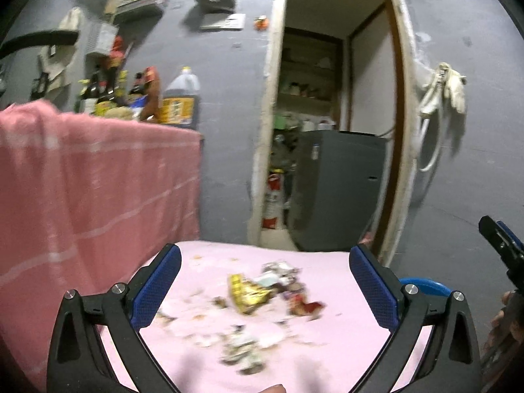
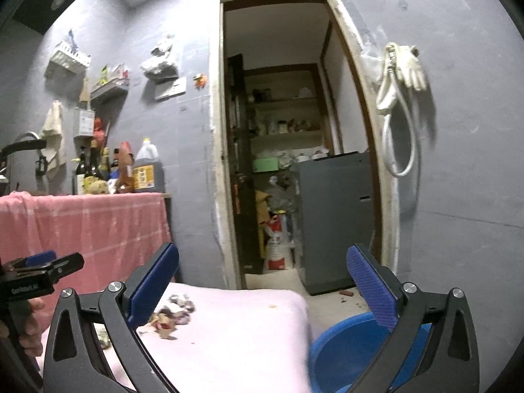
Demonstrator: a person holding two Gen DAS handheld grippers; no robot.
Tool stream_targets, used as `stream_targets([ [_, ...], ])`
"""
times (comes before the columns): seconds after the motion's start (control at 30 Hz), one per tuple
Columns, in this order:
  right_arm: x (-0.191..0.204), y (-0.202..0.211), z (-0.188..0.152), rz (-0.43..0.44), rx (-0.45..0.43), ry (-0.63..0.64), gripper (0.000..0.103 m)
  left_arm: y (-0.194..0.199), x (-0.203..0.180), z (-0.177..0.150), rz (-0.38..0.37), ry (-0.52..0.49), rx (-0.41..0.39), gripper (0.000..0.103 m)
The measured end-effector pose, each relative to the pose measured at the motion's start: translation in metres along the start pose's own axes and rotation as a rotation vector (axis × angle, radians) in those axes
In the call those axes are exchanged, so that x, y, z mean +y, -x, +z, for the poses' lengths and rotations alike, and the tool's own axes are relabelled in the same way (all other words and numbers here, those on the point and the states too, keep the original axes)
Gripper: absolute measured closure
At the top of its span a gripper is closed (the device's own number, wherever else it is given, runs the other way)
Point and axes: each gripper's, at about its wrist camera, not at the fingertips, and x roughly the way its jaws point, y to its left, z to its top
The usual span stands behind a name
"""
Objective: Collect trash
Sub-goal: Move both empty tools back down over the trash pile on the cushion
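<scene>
On the pale pink tabletop (image 1: 203, 353) lies the trash (image 1: 262, 298): a loose scatter of crumpled wrappers and paper scraps, among them a yellow wrapper (image 1: 247, 291), a red scrap (image 1: 308, 306) and a grey-white crumpled wad (image 1: 242, 352) nearer the camera. In the left wrist view the pile is blurred and sits between and beyond the fingers of the left gripper (image 1: 265, 288), which hovers above it with its blue-padded fingers (image 1: 157, 288) spread wide and nothing held between them.

From the right wrist view the same trash (image 2: 172, 314) appears at the left part of the tabletop (image 2: 245, 327), partly hidden behind the left finger of the right gripper (image 2: 262, 290). That gripper's fingers (image 2: 371, 290) are also wide apart and hold nothing. Just beside the tabletop's right edge, lower down, stands a blue plastic basin (image 2: 344, 344); its rim (image 1: 422, 283) peeks out behind the left gripper's right finger in the other view. Each gripper shows at the edge of the other's picture, the left one (image 2: 42, 271) well to the left, the right one (image 1: 501, 242) at the far right.

Behind the tabletop hangs a pink checked cloth (image 2: 88, 226) over a counter carrying bottles and a large dark jug with a yellow label (image 2: 147, 170). An open doorway (image 2: 281, 137) in the grey wall shows shelves, a grey cabinet (image 2: 334, 219) and a red-and-white sack (image 2: 276, 245) on the floor. A white hose and pale gloves (image 2: 402, 75) hang on the wall to the right of the doorway.
</scene>
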Motion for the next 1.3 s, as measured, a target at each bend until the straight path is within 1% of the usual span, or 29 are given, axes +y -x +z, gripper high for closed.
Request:
stream_targets([
  [0.2,0.026,-0.024,-0.013,0.093,0.081,-0.004,0.0,-0.002,0.038,-0.017,0.047,0.031,0.071,0.002],
  [0.33,0.037,-0.042,-0.028,0.127,0.145,-0.01,0.0,-0.005,0.052,-0.033,0.053,0.049,0.116,0.002],
  [0.53,0.048,-0.063,-0.049,0.161,0.239,0.017,0.0,-0.015,0.056,-0.051,0.037,0.047,0.204,0.003],
  [0.73,0.049,-0.075,-0.063,0.178,0.31,0.013,0.0,-0.03,0.048,-0.053,0.01,0.024,0.287,0.003],
  [1.0,0.044,-0.088,-0.07,0.211,0.38,-0.013,0.0,-0.049,0.043,-0.058,-0.009,-0.005,0.393,0.003],
  [1.07,0.045,-0.092,-0.072,0.226,0.4,-0.014,0.0,-0.052,0.042,-0.059,-0.029,-0.012,0.41,0.003],
  [1.1,0.047,-0.094,-0.074,0.233,0.412,-0.01,0.0,-0.054,0.04,-0.06,-0.04,-0.018,0.42,0.004],
  [1.13,0.047,-0.096,-0.075,0.237,0.419,-0.007,0.0,-0.055,0.039,-0.061,-0.05,-0.025,0.431,0.009],
  [1.2,0.051,-0.1,-0.077,0.25,0.442,0.003,0.0,-0.059,0.036,-0.062,-0.067,-0.035,0.457,0.021],
  [1.27,0.054,-0.104,-0.079,0.263,0.461,0.013,0.003,-0.065,0.035,-0.065,-0.083,-0.039,0.494,0.037],
  [1.3,0.054,-0.105,-0.08,0.268,0.466,0.017,0.004,-0.068,0.034,-0.067,-0.102,-0.038,0.515,0.04],
])
